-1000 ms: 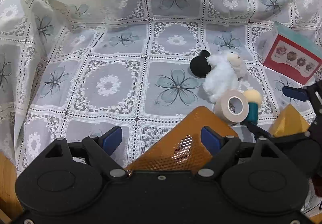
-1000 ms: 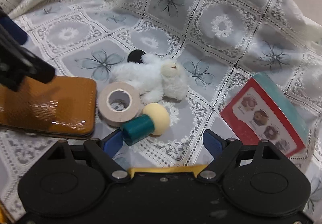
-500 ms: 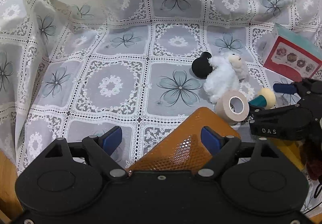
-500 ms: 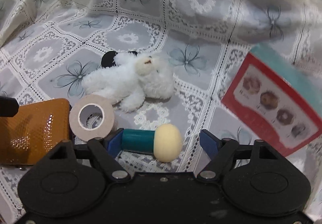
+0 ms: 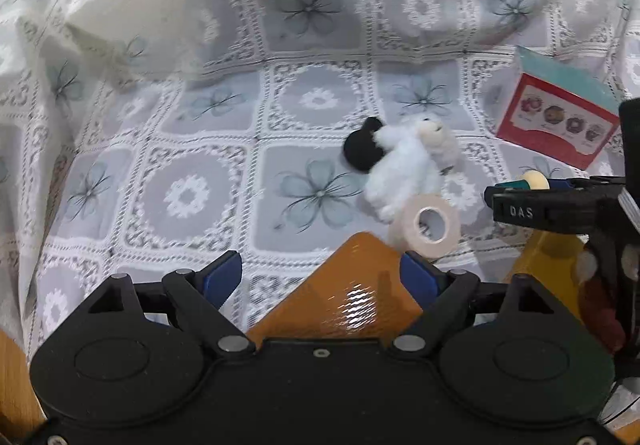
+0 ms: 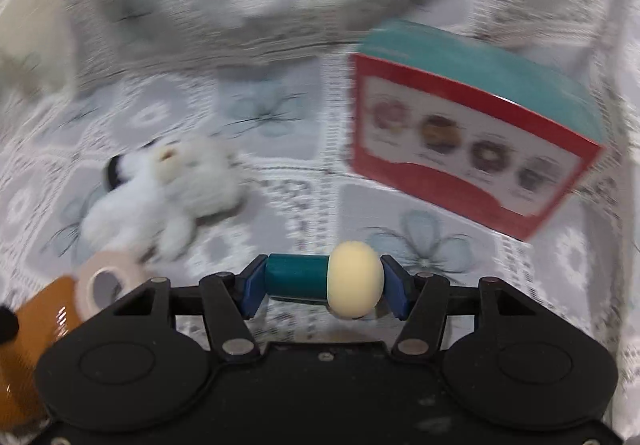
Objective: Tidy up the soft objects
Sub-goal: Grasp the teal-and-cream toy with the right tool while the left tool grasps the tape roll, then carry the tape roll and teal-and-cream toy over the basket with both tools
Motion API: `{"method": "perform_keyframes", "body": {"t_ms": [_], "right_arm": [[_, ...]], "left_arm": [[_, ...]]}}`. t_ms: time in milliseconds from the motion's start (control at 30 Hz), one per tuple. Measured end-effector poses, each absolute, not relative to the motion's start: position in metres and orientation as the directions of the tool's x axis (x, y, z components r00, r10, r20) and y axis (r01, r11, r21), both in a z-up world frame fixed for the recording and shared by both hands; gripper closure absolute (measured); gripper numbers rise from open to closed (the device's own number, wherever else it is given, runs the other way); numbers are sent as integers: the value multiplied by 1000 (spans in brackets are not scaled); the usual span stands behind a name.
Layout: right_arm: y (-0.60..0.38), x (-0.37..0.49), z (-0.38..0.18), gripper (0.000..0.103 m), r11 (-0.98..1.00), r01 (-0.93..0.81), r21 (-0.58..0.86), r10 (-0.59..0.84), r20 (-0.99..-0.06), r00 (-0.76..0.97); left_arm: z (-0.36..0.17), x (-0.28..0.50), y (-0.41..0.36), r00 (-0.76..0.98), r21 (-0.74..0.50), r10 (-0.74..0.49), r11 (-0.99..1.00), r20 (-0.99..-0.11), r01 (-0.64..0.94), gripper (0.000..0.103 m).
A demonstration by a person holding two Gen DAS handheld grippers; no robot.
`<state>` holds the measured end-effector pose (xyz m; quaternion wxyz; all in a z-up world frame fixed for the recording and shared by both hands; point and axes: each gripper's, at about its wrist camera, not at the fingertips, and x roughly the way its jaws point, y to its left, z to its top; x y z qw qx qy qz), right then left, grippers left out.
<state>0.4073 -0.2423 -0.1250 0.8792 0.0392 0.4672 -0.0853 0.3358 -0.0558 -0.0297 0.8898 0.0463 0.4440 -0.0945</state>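
Note:
My right gripper [image 6: 323,287] is shut on a toy mushroom [image 6: 324,283] with a teal stem and a cream cap, held end to end between the blue pads, lifted off the cloth. The mushroom [image 5: 530,181] shows in the left wrist view behind the right gripper's finger. A white plush sheep [image 5: 412,161] [image 6: 172,193] lies on the lace cloth beside a black round object [image 5: 360,149]. My left gripper [image 5: 320,279] is open and empty over the corner of an orange case [image 5: 352,305].
A beige tape roll [image 5: 430,225] [image 6: 102,281] stands next to the sheep and the orange case [image 6: 32,337]. A red and teal box [image 5: 560,117] [image 6: 476,133] lies at the right. The cloth rises in folds at the back and left.
My right gripper has closed on the mushroom and lifted it, swinging right toward the red box. The left gripper has barely moved.

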Motion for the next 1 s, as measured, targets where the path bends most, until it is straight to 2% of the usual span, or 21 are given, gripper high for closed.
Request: {"method": "perform_keyframes", "body": {"t_ms": [100, 200, 467, 567, 633, 700, 833, 1000], "right_arm": [[-253, 405, -125, 46, 972, 230, 41, -95, -830, 549], [-259, 405, -126, 46, 967, 251, 49, -99, -834, 543], [-266, 407, -127, 45, 962, 258, 85, -73, -834, 547], [-273, 408, -125, 45, 961, 259, 100, -62, -832, 551], [-275, 408, -124, 45, 959, 260, 110, -54, -832, 552], [-278, 406, -122, 46, 958, 261, 118, -48, -832, 552], [-283, 405, -118, 46, 956, 270, 117, -54, -832, 553], [-295, 399, -112, 46, 946, 303, 112, -80, -829, 554]], "left_arm": [[-30, 340, -71, 585, 4, -144, 970, -798, 243, 20], [-33, 343, -88, 581, 16, -165, 956, -797, 293, 13], [-53, 357, -122, 555, 80, -147, 928, -819, 364, 15], [-59, 364, -127, 533, 73, -152, 923, -832, 378, 33], [-63, 369, -128, 523, 70, -151, 923, -839, 379, 39], [-65, 374, -127, 519, 62, -162, 920, -839, 388, 54], [-63, 386, -118, 475, -21, -210, 927, -855, 374, 55], [-59, 389, -115, 487, -21, -207, 932, -849, 361, 55]]}}
